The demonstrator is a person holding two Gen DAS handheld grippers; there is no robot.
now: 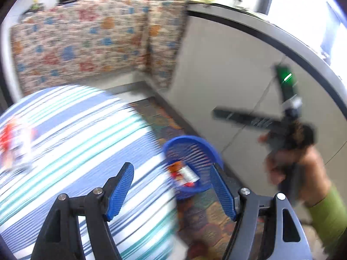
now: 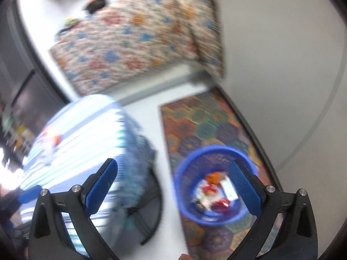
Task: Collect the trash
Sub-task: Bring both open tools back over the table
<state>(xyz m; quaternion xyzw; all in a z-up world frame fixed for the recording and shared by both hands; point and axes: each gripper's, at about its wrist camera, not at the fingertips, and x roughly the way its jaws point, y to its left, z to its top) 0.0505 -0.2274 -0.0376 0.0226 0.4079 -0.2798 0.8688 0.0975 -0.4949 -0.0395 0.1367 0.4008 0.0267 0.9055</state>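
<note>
Showing a big white wall [image 1: 216, 69] and a flowery cloth [image 1: 82, 43] draped over a counter at the back, with dark pots on top. Below that, a round table under a blue, white and green striped cloth [image 1: 71, 130], all blurry. On the floor beside the table, a long mat of many-coloured hexagons [image 2: 208, 121]. On the mat, a round blue plastic mesh basket [image 2: 184, 173], with red, orange and white wrappers [image 2: 213, 191] lying inside at the bottom. On the striped cloth, far from the basket, one more red and white wrapper [image 1: 15, 147], too blurry to tell more. Near the camera, the left gripper [image 1: 173, 190] with blue ribbed pads, spread wide, gripping nothing. Same for the right gripper [image 2: 175, 188]: spread very wide, nothing between the pads. Off to the side, a hand [image 1: 290, 164] in a green sleeve around the right gripper's black handle.
</note>
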